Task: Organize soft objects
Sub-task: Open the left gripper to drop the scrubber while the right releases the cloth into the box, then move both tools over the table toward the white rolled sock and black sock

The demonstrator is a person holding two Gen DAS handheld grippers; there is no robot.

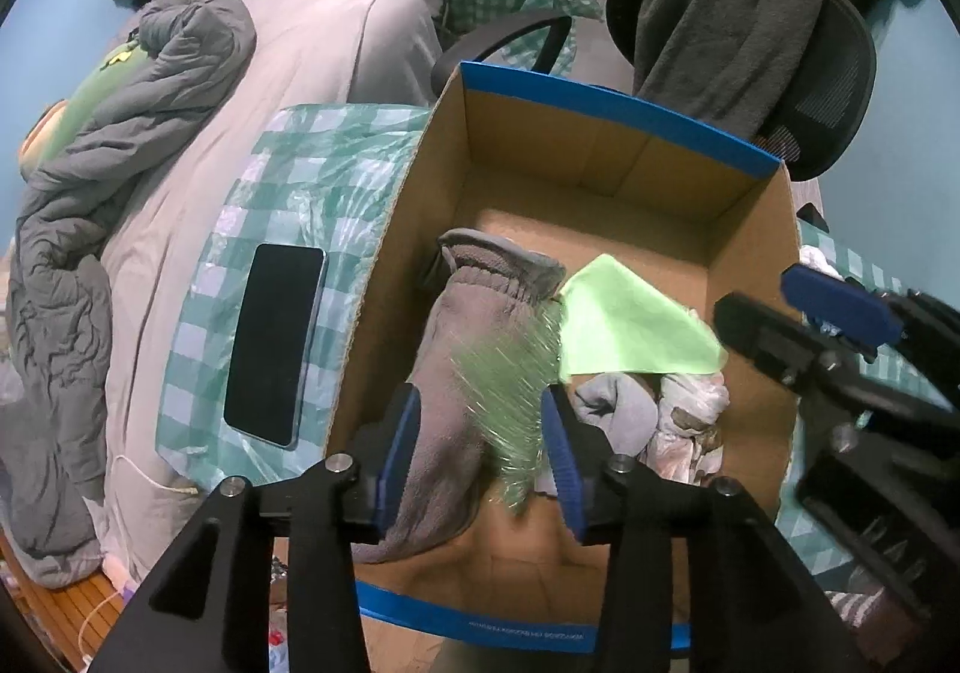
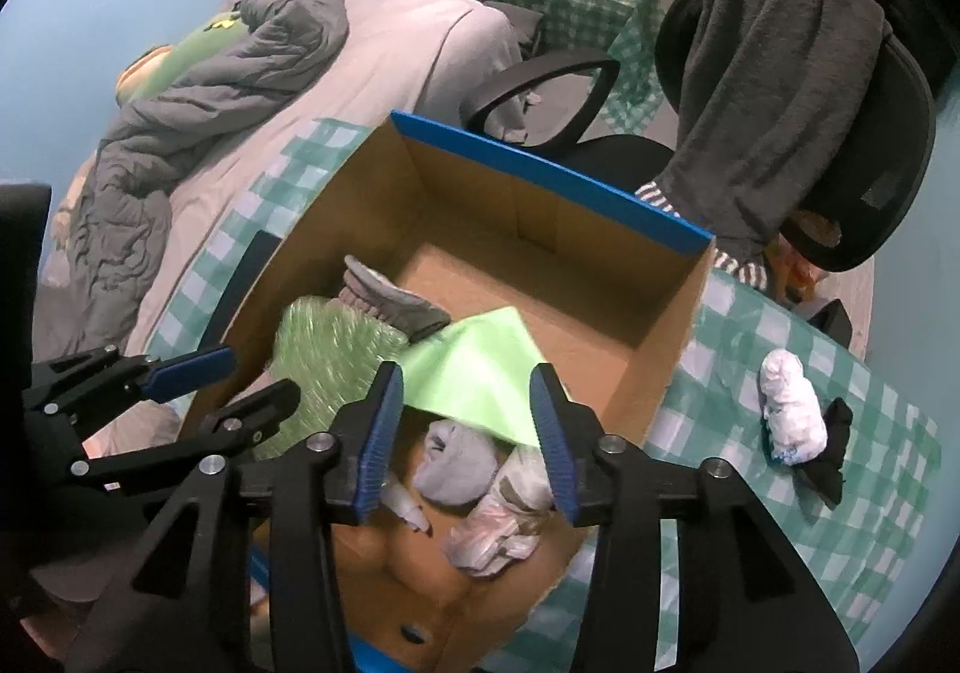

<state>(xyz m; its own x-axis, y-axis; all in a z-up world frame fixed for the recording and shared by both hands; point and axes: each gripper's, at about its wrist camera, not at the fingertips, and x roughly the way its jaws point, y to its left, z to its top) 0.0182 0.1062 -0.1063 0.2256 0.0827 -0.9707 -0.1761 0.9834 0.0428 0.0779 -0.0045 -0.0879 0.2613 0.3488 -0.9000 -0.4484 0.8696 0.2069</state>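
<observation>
Cardboard box (image 1: 606, 157), green cloth (image 1: 630, 325) inside, 2 grippers (image 1: 480, 457) (image 2: 462, 433) seemingly open

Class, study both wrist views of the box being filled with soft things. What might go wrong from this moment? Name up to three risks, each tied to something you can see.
1. The left gripper and right gripper hang close together over the cardboard box; they may collide.
2. The phone lies right beside the box wall; a nudge might shift it.
3. The white bundle and black cloth on the checked cover outside the box may be overlooked.
</observation>
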